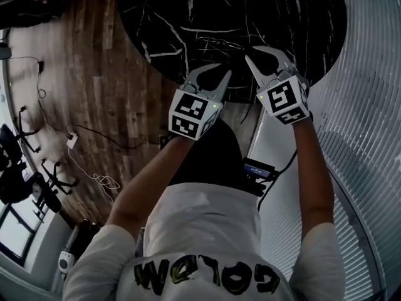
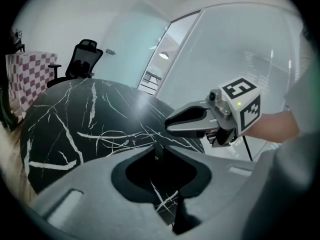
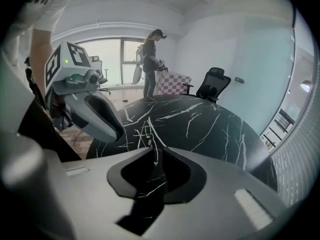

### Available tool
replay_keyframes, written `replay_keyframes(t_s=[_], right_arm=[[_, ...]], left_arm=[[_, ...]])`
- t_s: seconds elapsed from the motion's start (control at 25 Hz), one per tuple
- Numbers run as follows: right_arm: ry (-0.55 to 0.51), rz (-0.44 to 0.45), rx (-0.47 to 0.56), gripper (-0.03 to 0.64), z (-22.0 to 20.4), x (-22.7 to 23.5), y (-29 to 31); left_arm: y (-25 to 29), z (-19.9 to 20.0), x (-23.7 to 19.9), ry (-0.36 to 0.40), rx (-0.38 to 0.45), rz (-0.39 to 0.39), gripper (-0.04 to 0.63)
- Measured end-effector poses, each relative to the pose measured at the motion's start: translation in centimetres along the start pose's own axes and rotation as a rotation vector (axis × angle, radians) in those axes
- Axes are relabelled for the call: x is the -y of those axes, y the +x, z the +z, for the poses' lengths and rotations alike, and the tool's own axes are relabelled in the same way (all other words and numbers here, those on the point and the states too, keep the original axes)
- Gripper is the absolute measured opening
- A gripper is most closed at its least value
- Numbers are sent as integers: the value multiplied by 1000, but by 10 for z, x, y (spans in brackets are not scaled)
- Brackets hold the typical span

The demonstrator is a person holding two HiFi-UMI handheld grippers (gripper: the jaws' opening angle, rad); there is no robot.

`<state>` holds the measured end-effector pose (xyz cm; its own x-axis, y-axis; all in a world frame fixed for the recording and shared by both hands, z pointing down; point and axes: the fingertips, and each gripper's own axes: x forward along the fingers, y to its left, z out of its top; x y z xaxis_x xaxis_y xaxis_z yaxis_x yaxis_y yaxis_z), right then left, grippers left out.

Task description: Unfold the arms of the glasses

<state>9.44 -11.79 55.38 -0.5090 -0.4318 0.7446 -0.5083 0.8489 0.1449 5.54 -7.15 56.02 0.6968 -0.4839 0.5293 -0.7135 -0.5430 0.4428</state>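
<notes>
- The glasses lie on the black desk, close to its near edge. They are thin wire and look a lot like the white lines in the stone, so I cannot tell if the arms are folded.
- The left gripper and the right gripper sit side by side at the desk's near edge. Both point down at the glasses, just short of them.
- I think there is one on each side because each may take one arm of the glasses.
- The left fingers are only a little bit apart. Nothing is between them, just bare desk.
- The right fingers are a little bit apart too, and they hold nothing.
- The head view looks down from above. It shows both grippers together and the person's arms, plus cables on the wood floor.
- The left gripper view looks low across the desk. It shows the thin frame lying flat in front of the fingers, and a black chair far behind.
- The right gripper view shows the glasses from the other side, close to its finger tips. It also shows a person standing by the window, which the other views do not.
</notes>
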Motion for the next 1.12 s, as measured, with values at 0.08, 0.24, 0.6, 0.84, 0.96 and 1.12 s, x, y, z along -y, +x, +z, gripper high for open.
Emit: replay_keyframes(t_s=[0.08,0.24,0.6,0.84,0.96,1.12], right_arm=[[-6,20,-7,57,-5,0,10],[-11,66,-18,60,-12,-6,24],[-32,148,-54,91,-18,-12,42],[-29,196,-68,84,-22,-16,49],[-22,212,-67,80,-22,-18,49],[2,224,-61,80,-21,-17,50]], left_arm=[[8,-4,-8,-21,-6,26,58],[20,-12,-15,-62,-32,45,71],[34,-27,-16,-157,-76,35,97],[48,-28,-15,-188,-95,33,107],[54,-28,-14,-199,-103,36,106],[60,-30,-15,-222,-114,37,107]])
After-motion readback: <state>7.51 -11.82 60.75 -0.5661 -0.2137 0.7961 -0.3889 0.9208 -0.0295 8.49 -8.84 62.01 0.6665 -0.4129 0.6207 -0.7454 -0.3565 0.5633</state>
